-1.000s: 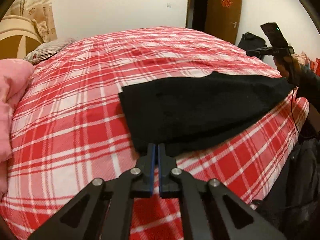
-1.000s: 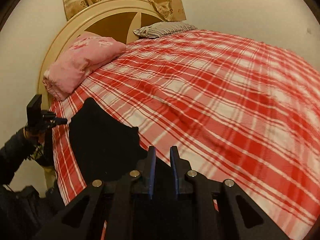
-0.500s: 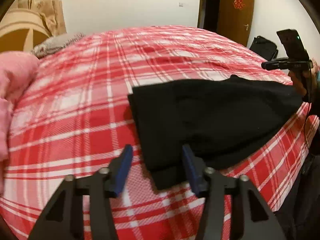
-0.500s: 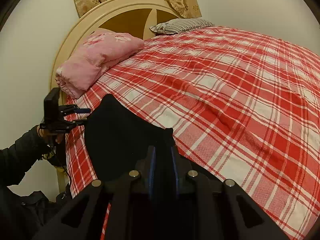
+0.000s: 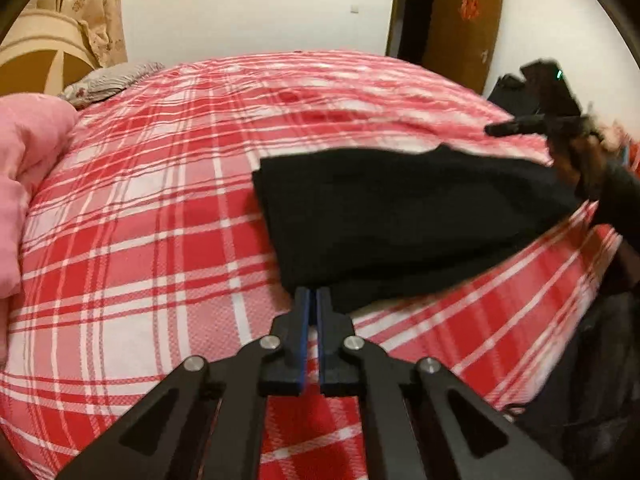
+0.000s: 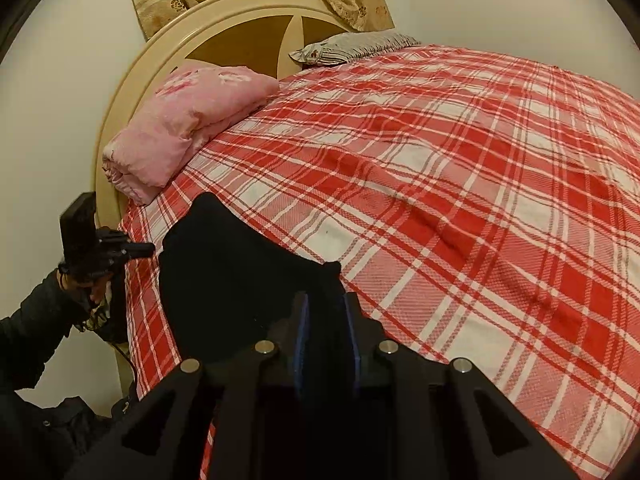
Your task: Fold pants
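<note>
L gripper (image 5: pixel 312 294): jaws clenched together, blue pads meeting at the near edge of the black pants (image 5: pixel 400 220). Tips sit right at the hem corner; can't tell if any cloth is pinched between them.

Pants: folded dark slab lying flat on the red/white plaid bedspread (image 5: pixel 140 260), spreading ahead and to the right of the L gripper, toward the other hand.

R gripper (image 6: pixel 325 312): jaws narrowly parted w/ black pants cloth (image 6: pixel 240 272) bunched between the pads, gripping that end. Rest of the pants runs ahead-left of it, along the bed edge.

Ahead-left of the R gripper, further up the bed: pink folded quilt (image 6: pixel 188 120) against the cream headboard (image 6: pixel 248 12). Striped pillow (image 6: pixel 352 46) straight ahead, far. Door (image 5: pixel 464 28) beyond the bed in L view, ahead-right.
</note>
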`<state>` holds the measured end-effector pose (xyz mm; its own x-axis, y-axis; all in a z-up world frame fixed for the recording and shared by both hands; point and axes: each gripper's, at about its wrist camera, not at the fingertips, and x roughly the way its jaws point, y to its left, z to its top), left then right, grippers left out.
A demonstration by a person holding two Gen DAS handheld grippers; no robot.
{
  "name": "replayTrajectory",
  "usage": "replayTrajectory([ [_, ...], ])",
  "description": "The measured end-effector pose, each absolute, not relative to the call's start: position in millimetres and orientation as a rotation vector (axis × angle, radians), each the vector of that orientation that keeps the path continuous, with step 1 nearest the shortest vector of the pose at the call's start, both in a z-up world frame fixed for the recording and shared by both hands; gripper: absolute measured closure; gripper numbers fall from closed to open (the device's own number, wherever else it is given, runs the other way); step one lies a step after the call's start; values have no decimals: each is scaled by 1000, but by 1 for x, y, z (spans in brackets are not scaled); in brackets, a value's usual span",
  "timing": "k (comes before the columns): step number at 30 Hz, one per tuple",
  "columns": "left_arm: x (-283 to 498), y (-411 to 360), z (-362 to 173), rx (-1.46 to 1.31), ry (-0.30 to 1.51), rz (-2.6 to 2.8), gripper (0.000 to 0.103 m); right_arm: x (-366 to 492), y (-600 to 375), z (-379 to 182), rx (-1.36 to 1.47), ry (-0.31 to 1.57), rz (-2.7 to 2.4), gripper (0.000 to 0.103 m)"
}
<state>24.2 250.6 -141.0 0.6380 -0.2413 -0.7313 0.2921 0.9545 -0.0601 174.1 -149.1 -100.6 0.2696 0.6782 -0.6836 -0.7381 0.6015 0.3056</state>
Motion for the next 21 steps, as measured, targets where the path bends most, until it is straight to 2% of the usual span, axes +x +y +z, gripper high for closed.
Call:
replayTrajectory([
  [1,26,252,-142,51,819,-273,99,173,-146,-102,-78,882,964,83],
  [2,29,255,-142,32,818,-258,93,173,-144,-102,-81,883,967,83],
  [3,32,257,-140,8,813,-244,77,171,-141,-102,-90,884,971,83],
  [4,33,259,-138,-5,799,-231,65,169,-139,-102,-100,883,974,83],
  [5,32,260,-137,-11,781,-224,42,168,-139,-101,-108,881,977,82],
  [6,31,261,-134,-17,752,-228,35,166,-137,-100,-121,877,981,82],
  [8,34,261,-132,-27,739,-260,35,165,-136,-98,-127,870,980,82],
  [10,42,259,-136,-31,753,-264,43,167,-137,-98,-115,865,973,82],
  [12,49,256,-143,-31,777,-278,66,169,-137,-98,-106,863,963,82],
  [14,52,253,-149,-39,799,-298,80,171,-136,-99,-100,865,958,81],
  [16,48,248,-147,-6,781,-291,85,172,-135,-99,-101,864,952,81],
  [17,46,248,-145,-3,780,-285,97,172,-135,-99,-101,863,952,81],
  [21,30,260,-128,-53,757,-297,97,176,-136,-99,-93,860,950,81],
])
